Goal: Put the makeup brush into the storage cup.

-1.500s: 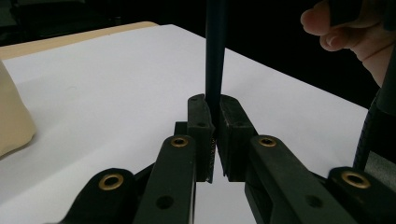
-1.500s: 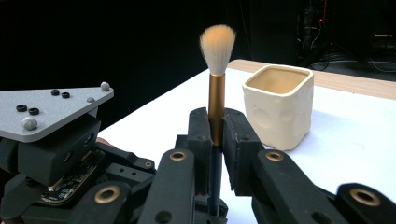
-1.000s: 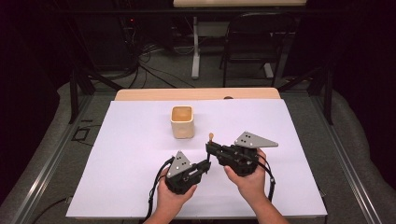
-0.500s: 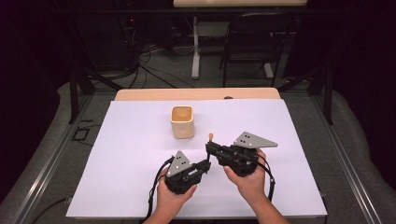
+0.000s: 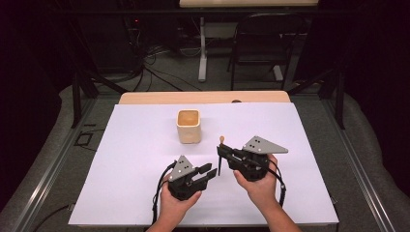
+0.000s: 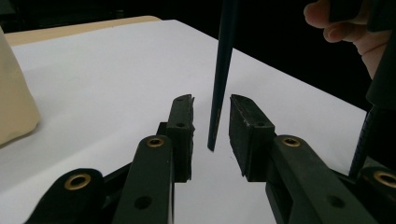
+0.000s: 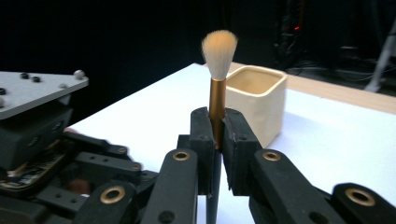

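The right gripper (image 7: 216, 122) clamps a makeup brush (image 7: 218, 65) upright by its copper ferrule, bristles up, above the white table cover (image 5: 145, 140). The brush's dark handle (image 6: 222, 70) hangs down between the 2 pads of the left gripper (image 6: 211, 116), whose jaws have just been opening and stand clear of it. A cream square cup (image 5: 188, 125) sits farther back, near both grippers.

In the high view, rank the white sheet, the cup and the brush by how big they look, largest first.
1. White sheet, covering most of the table.
2. Cup, a small square cream pot.
3. Brush, a thin stick held upright in the right gripper, so seen foreshortened; its true length may exceed the cup's height.
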Demonstrator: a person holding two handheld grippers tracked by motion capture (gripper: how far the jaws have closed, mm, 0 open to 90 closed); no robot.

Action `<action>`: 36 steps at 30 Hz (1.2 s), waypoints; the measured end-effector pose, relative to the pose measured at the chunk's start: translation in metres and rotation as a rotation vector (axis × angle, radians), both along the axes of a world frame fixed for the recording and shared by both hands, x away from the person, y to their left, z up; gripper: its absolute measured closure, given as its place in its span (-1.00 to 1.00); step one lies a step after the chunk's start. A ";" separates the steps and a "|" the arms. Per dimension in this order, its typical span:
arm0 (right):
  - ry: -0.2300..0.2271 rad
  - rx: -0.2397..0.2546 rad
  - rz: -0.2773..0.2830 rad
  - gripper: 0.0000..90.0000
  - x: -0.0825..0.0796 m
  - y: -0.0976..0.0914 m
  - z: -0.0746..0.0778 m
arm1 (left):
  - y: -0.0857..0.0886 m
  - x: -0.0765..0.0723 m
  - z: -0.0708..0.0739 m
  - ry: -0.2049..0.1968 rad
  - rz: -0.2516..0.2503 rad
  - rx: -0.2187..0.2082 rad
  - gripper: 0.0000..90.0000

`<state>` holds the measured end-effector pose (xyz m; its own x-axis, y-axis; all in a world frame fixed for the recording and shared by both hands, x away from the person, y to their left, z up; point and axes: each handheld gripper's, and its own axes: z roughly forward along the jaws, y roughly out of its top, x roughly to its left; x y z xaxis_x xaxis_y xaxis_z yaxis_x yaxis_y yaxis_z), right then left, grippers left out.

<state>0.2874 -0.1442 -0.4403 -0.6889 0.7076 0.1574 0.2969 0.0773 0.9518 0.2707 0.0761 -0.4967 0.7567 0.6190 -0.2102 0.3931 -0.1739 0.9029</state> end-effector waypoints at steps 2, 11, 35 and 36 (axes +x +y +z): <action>-0.003 0.001 -0.014 0.85 0.001 -0.003 0.001 | 0.004 0.001 0.000 0.006 -0.009 -0.013 0.52; -0.059 -0.025 -0.066 0.85 0.011 -0.005 0.002 | 0.025 0.008 0.001 0.015 0.039 -0.019 0.44; -0.032 -0.053 -0.162 0.86 0.033 -0.001 0.018 | 0.091 0.028 0.005 0.023 0.209 -0.048 0.06; -0.033 -0.059 -0.172 0.86 0.033 0.000 0.019 | 0.094 0.028 0.005 0.022 0.217 -0.048 0.04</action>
<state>0.3208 -0.1441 -0.4215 -0.5608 0.8229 0.0914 0.2792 0.0841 0.9565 0.2986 0.1702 -0.4913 0.6020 0.7556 -0.2581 0.4359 -0.0401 0.8991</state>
